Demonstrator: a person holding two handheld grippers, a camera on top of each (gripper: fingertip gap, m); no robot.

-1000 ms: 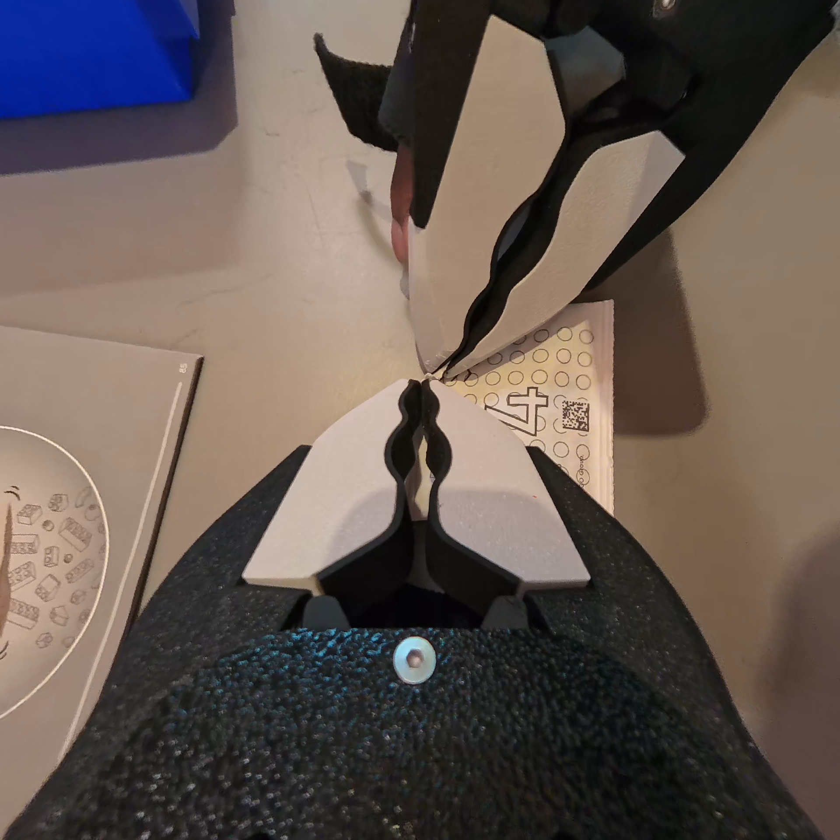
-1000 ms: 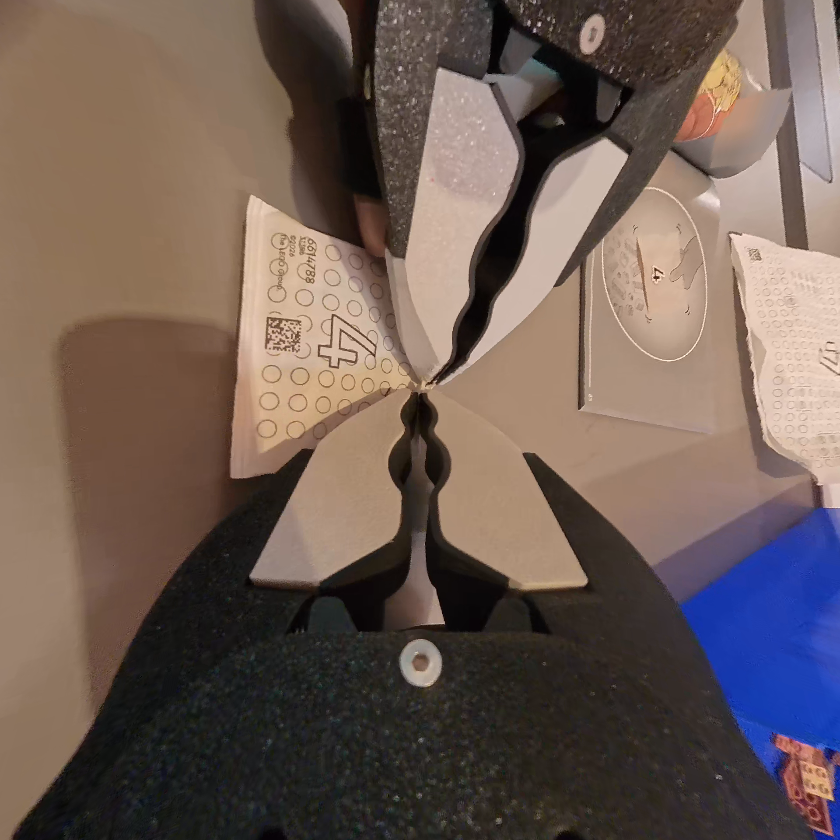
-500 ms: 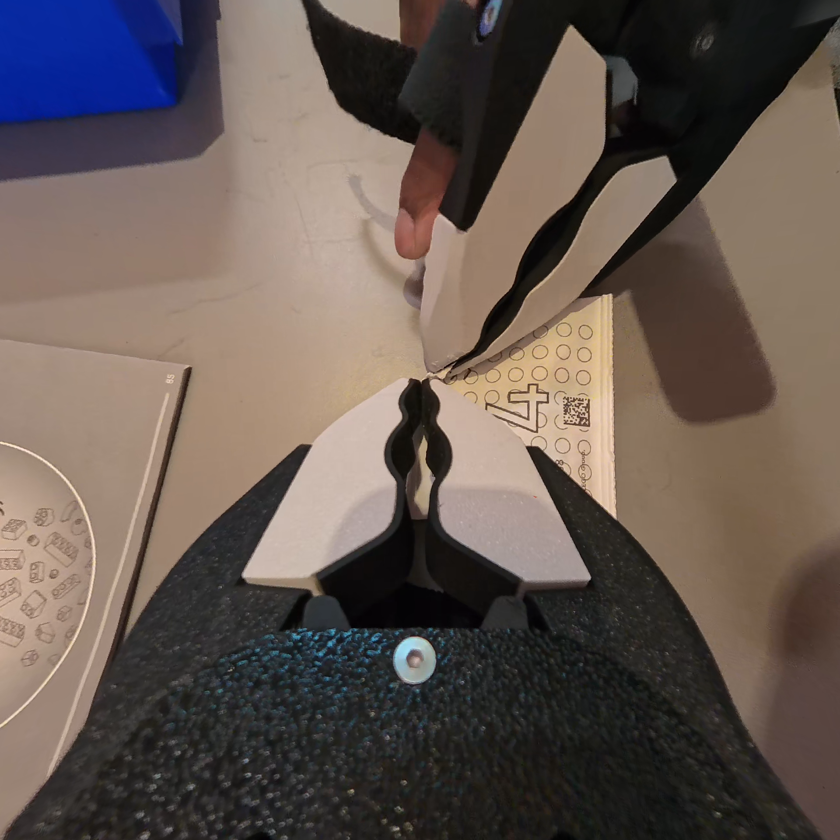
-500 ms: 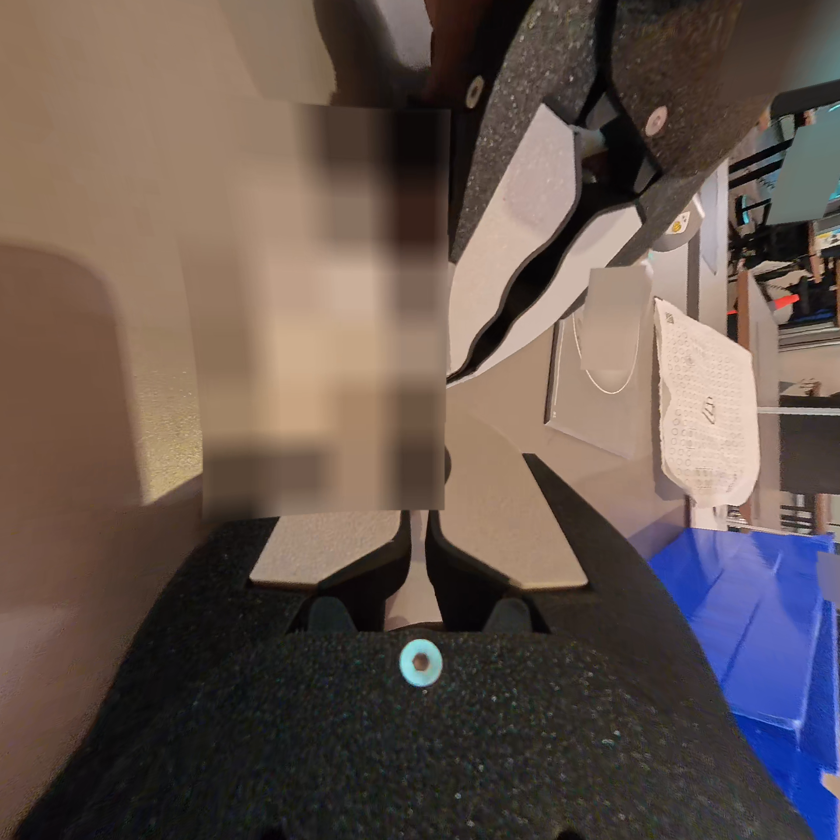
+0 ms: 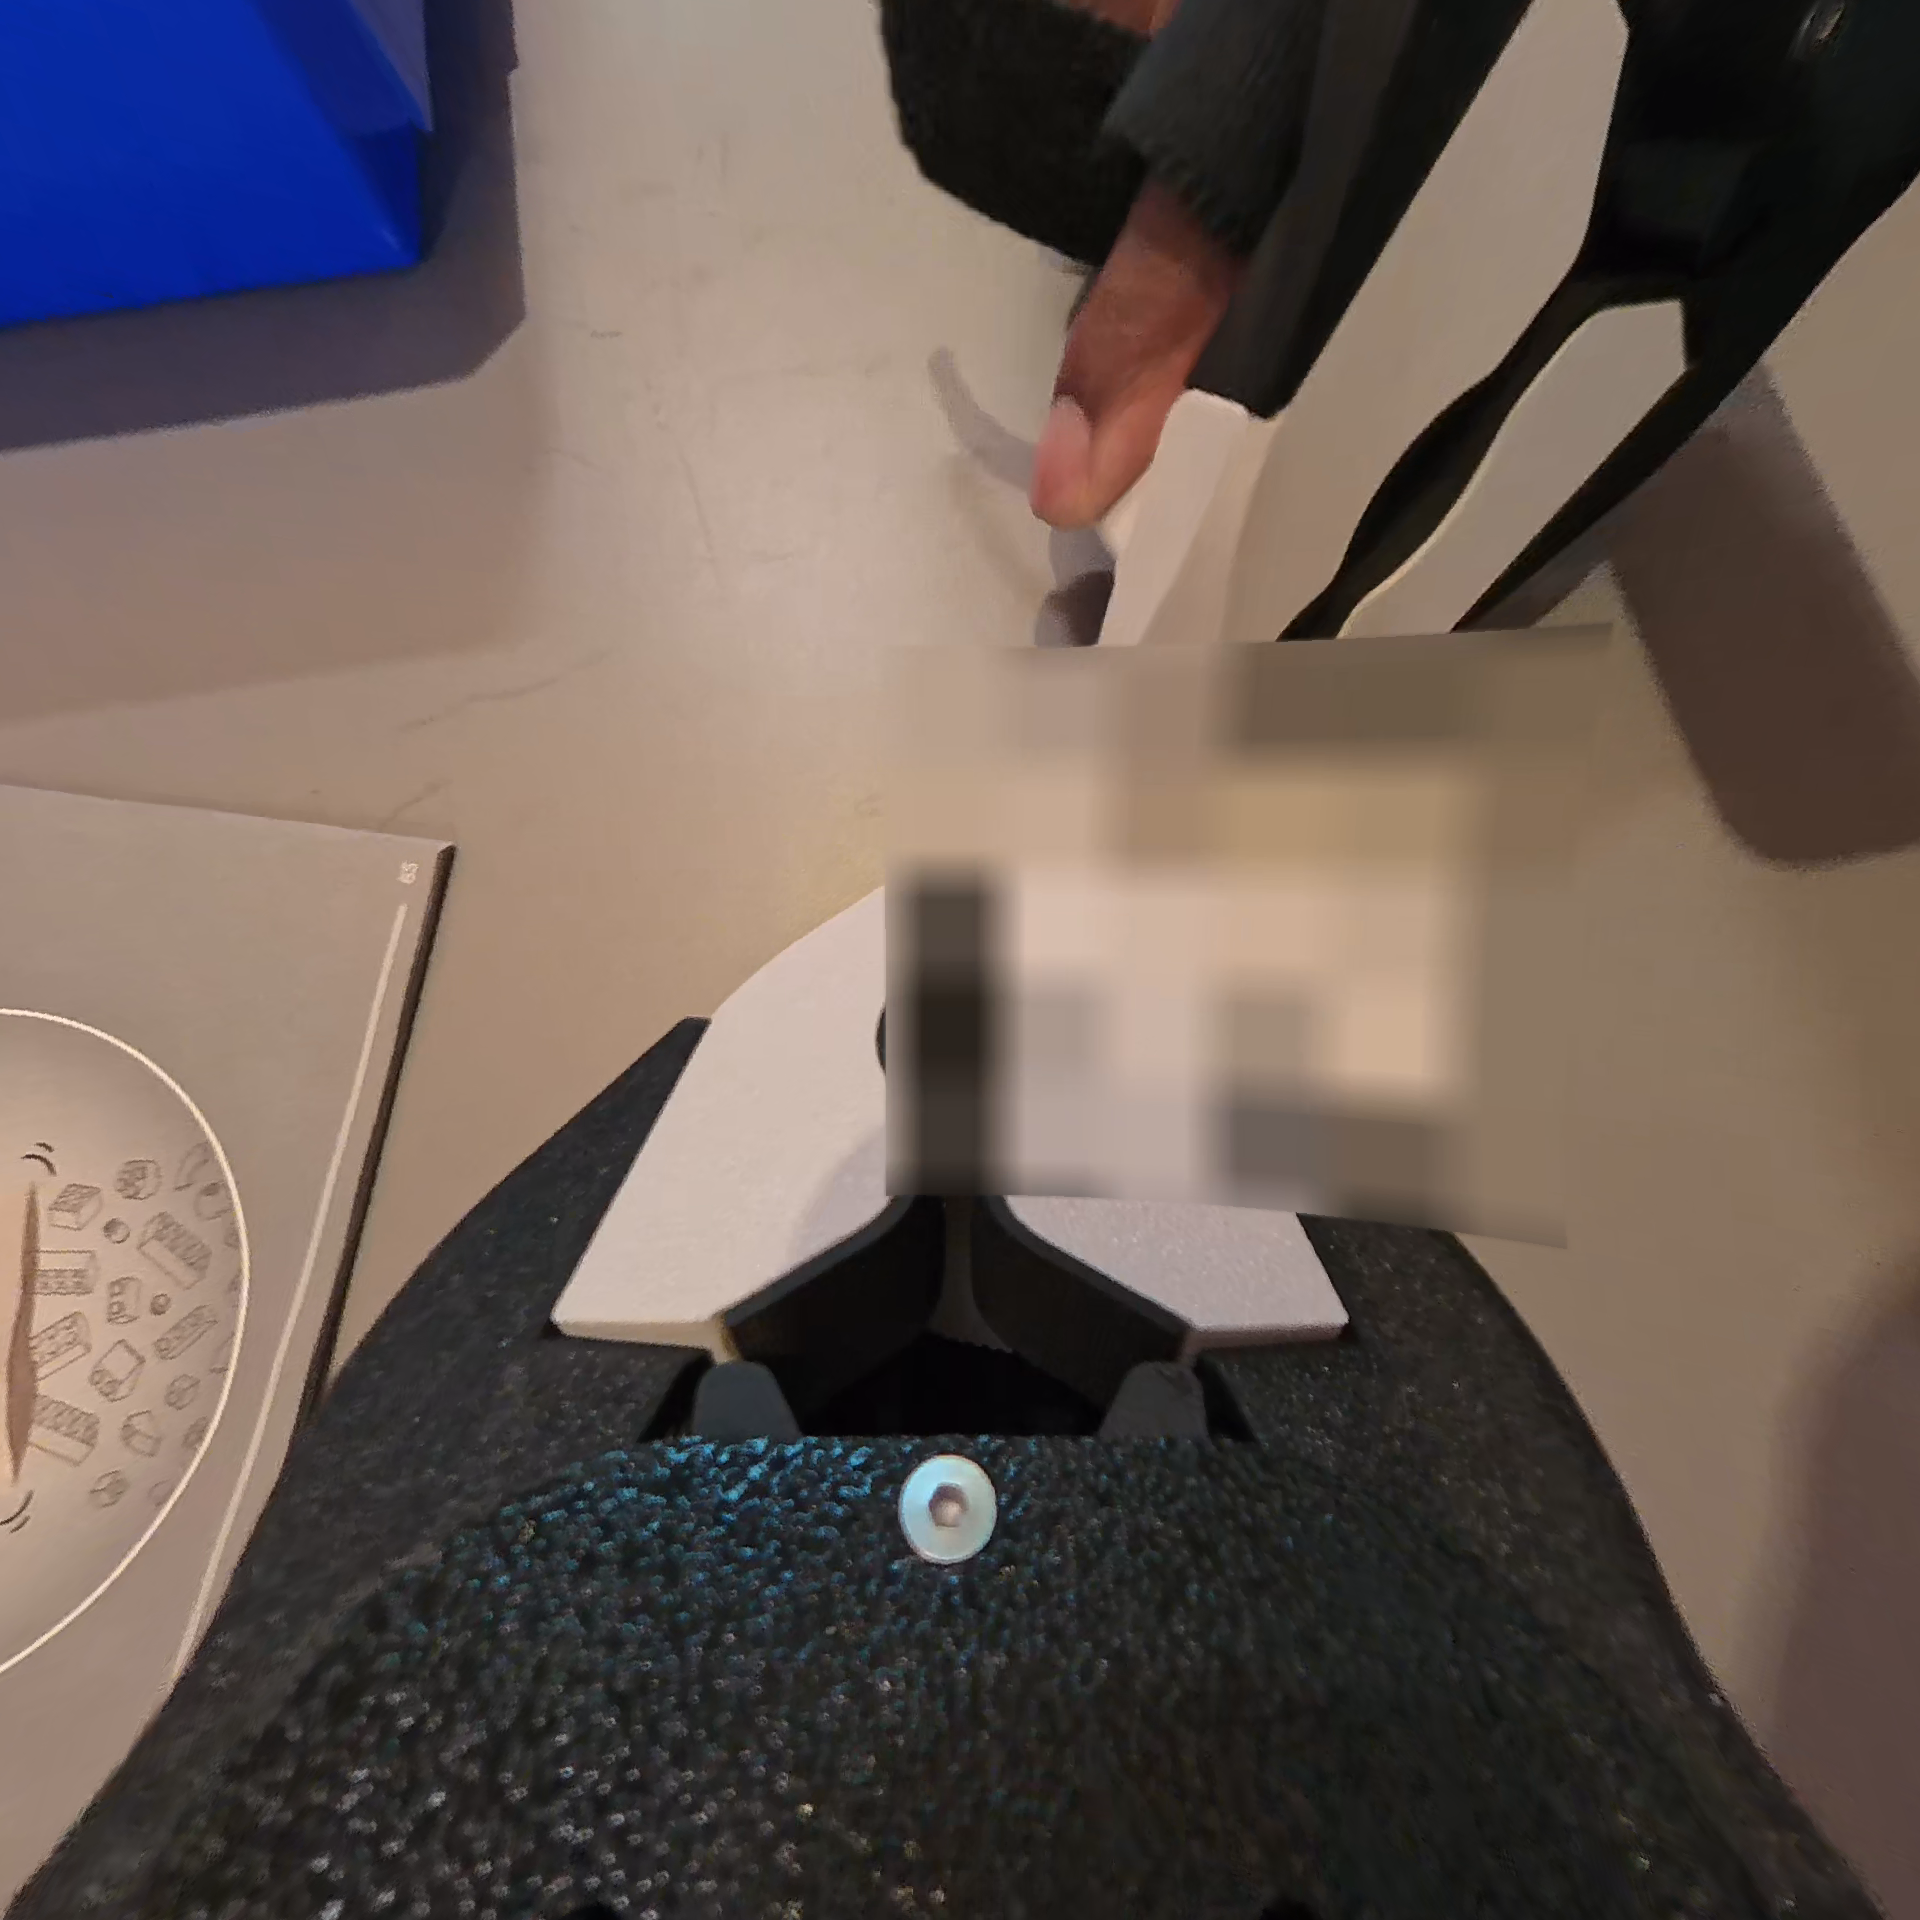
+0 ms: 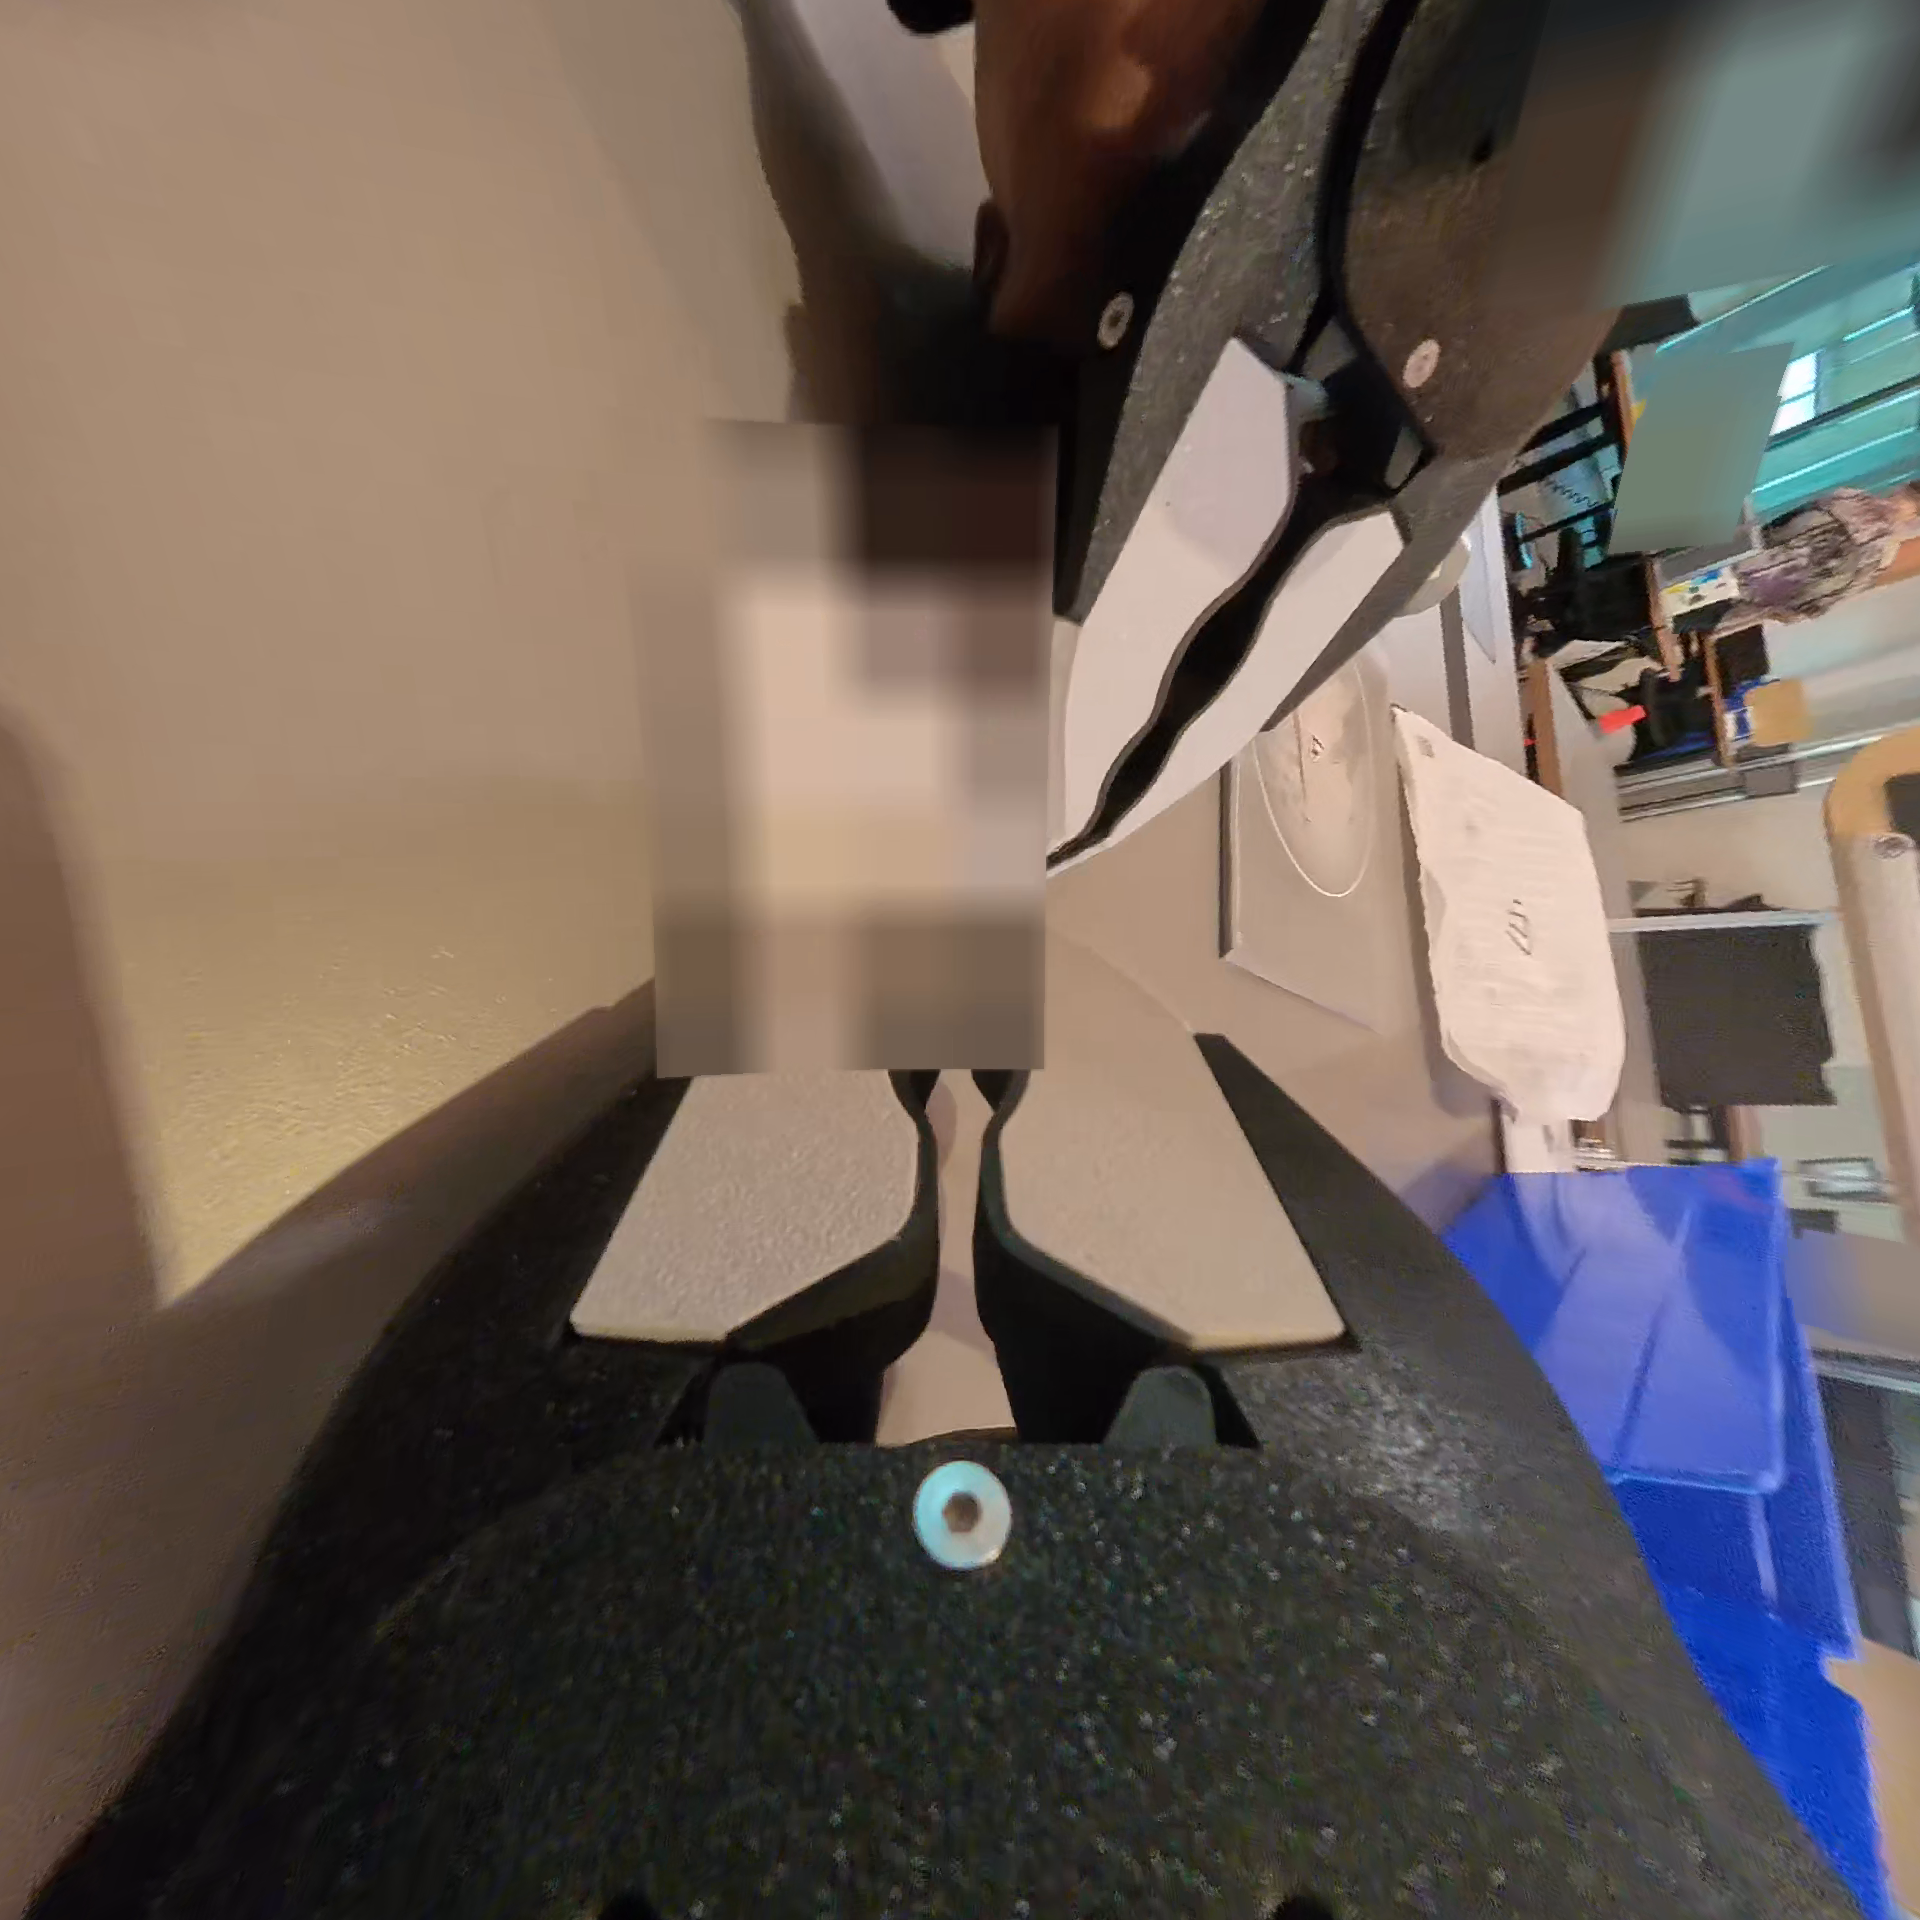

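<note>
My left gripper [image 5: 961,914] lies low over the beige table [image 5: 675,582]. Its white fingers [image 5: 769,1122] run under a blurred patch that hides the tips. In the right wrist view the left gripper [image 6: 1070,847] shows with its fingers closed together, the very tips at the patch's edge. My right gripper [image 6: 956,914] has its tips hidden by a patch too; its fingers [image 6: 769,1195] stand close together. In the left wrist view the right gripper [image 5: 1132,623] comes down from the upper right, and a person's finger [image 5: 1112,395] rests on it. What lies at either gripper's tips is hidden.
A grey booklet [image 5: 187,1195] lies at the left, also in the right wrist view [image 6: 1309,852]. A blue bin [image 5: 187,145] stands at the back left, also [image 6: 1662,1351]. A crumpled white paper bag [image 6: 1507,914] lies beyond the booklet. A thin grey strip [image 5: 977,416] lies on the table. Both grippers' tips are close together, under 4 cm apart.
Earlier both grippers pinched the edge of a white printed paper bag, tip to tip. The right gripper has since tilted and drawn up and away; the bag's area is now behind blurred patches.
</note>
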